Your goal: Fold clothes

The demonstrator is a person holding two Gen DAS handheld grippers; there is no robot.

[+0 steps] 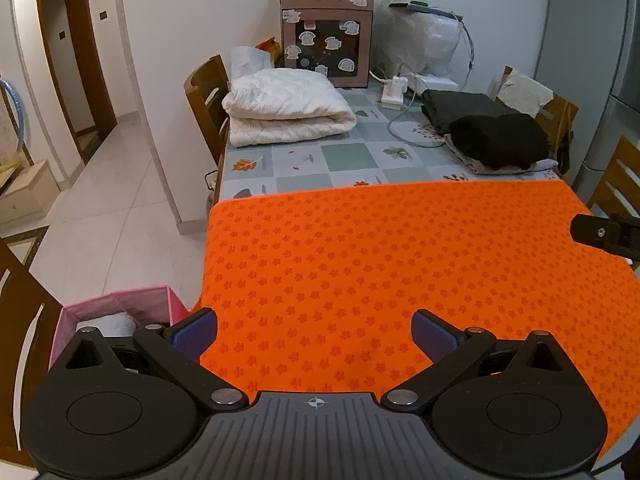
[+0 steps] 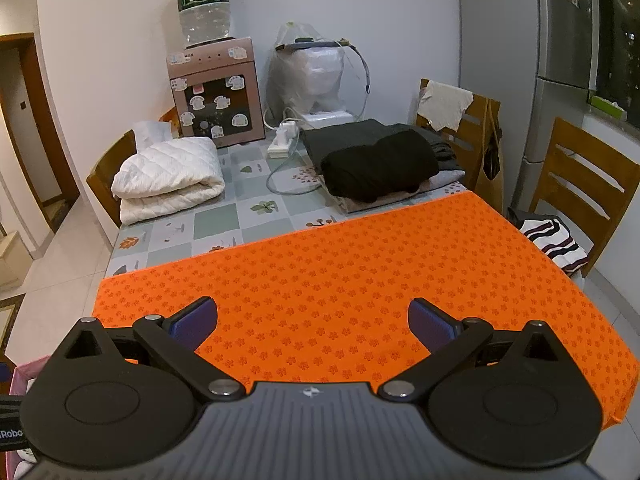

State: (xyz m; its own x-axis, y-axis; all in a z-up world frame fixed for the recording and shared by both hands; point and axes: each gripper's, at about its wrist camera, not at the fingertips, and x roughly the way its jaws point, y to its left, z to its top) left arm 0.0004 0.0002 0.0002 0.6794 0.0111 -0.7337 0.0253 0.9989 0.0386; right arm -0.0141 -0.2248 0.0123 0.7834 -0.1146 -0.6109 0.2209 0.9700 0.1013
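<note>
An orange mat (image 1: 380,264) with a small flower print covers the near half of the table; it also fills the right wrist view (image 2: 340,280). My left gripper (image 1: 314,332) hovers open over the mat's near edge, with nothing between its blue pads. My right gripper (image 2: 312,322) is open too and holds nothing; part of it shows at the right edge of the left wrist view. A stack of folded dark clothes (image 1: 492,132) lies at the far right of the table (image 2: 380,164). A striped garment (image 2: 554,242) sits on a chair to the right.
A pink bin (image 1: 120,316) with white cloth inside stands on the floor at the left. A folded white quilt (image 1: 284,108), a pink water dispenser (image 1: 326,36), a power strip (image 1: 394,90) with cable and a plastic bag (image 1: 420,40) crowd the table's far end. Wooden chairs (image 2: 584,184) flank the table.
</note>
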